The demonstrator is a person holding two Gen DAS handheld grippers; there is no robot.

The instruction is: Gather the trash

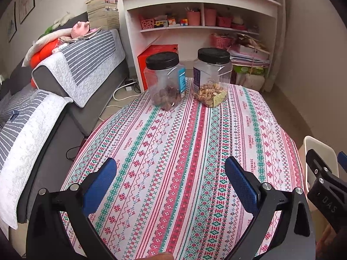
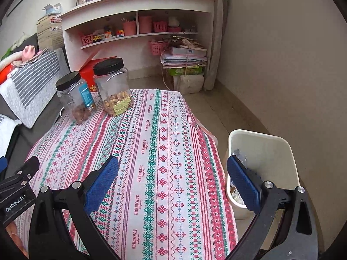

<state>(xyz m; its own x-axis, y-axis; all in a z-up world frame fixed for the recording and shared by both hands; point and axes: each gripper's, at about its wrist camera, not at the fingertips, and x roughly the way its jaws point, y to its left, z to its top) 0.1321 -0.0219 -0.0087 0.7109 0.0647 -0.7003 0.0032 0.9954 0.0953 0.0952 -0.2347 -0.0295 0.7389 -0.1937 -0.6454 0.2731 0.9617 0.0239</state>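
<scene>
On the left I have the left claw (image 1: 171,182) hovering low over the near part of the surface (image 1: 173,143), its blue pads wide apart and nothing between them. Ahead of it, at the far end of the patterned cloth, stand two clear jars with black lids: the jar of dark snacks (image 1: 164,80) on the left and the jar of nuts (image 1: 212,77) just beside it on the right. I judge these are not trash, since both are closed and have food inside.

In the middle, the cloth between the jars and my claws shows no loose wrapper or scrap that I can find.

On the right, the right claw (image 2: 173,179) is also released and carries nothing; its right pad sits in front of the white bin (image 2: 284,145), which stands on the floor just beside the surface edge. Inside the bin I see some crumpled clear pieces, so the trash (image 2: 239,155) lies there, below and right of this claw.

I think the collecting is almost or fully done. The next move calls for a check of the surface and the floor around for any remaining piece.
</scene>
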